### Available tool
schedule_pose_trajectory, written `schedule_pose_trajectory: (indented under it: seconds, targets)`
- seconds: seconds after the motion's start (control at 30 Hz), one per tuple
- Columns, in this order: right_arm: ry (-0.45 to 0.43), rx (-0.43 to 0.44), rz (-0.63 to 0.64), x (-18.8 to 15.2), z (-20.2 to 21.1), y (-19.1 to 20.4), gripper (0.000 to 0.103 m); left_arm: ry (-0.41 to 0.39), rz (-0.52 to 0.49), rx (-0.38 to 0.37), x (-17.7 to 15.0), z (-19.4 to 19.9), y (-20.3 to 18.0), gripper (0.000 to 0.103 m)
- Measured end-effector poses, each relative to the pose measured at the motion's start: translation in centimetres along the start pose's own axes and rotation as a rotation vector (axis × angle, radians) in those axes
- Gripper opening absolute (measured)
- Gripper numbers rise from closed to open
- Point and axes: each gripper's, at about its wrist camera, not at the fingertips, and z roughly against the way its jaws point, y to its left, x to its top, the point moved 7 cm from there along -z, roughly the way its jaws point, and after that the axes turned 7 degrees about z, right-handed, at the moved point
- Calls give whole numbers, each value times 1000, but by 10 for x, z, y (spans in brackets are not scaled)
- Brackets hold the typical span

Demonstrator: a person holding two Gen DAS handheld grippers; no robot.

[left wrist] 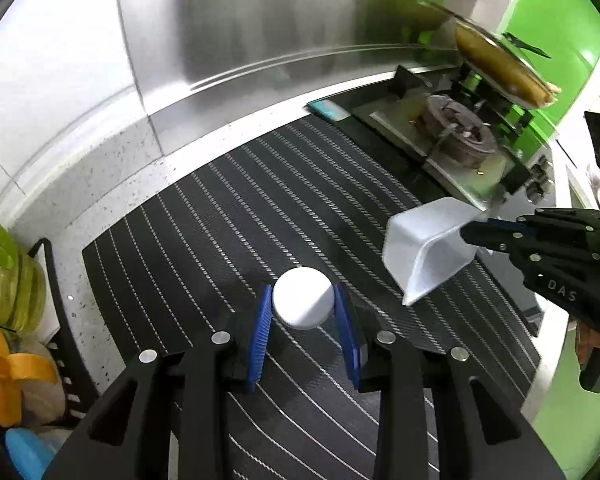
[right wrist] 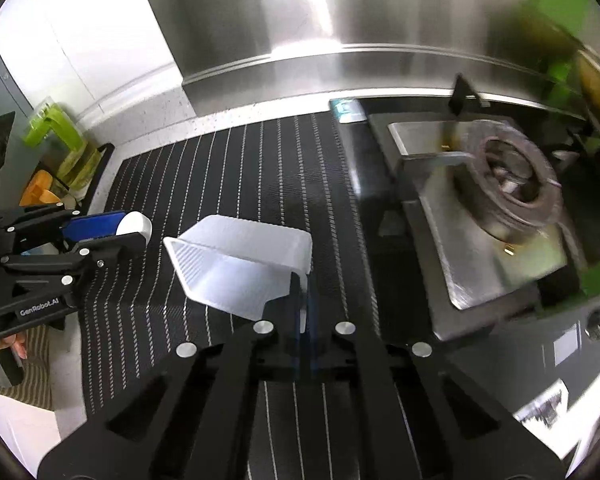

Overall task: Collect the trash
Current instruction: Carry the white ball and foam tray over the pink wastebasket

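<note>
"GenRobot.AI" on the left gripper (right wrist: 134,236); "DAS" on the right gripper (left wrist: 474,234).

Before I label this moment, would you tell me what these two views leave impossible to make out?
- Trash bin: in neither view, so the destination is unknown.
- White round object: the left gripper pads cover its sides; what it is stays unclear.
- Translucent container: the pinched wall is hidden behind the right gripper.
- Stove burner: motion-blurred in the right wrist view.

Before you: speckled white tabletop (left wrist: 140,184) under black striped mat (left wrist: 260,208); brushed-steel backsplash (left wrist: 240,20); gas burner (right wrist: 512,188) right; green wall (left wrist: 560,12).
</note>
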Motion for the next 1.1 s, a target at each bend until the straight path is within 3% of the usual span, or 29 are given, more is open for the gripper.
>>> schedule_pose_trajectory:
  seconds: [0.23, 0.57, 0.77, 0.87, 1.1]
  targets:
    - [-50, -90, -124, -40, 88, -5, 2, -19, -138, -79, -9, 51, -52, 32]
    - [-149, -335, -479, -176, 235, -6, 2, -15, -481, -273, -58, 115, -172, 32]
    - [-153, -488, -692, -290, 302, -13, 2, 24, -685, -405, -118, 134, -268, 32]
    - [-146, -544, -786, -349, 318, -18, 2, 53, -788, -458, -163, 131, -320, 32]
    - [-87, -595, -910, -481, 312, -42, 2, 124, -889, -504, -259, 85, -394, 32]
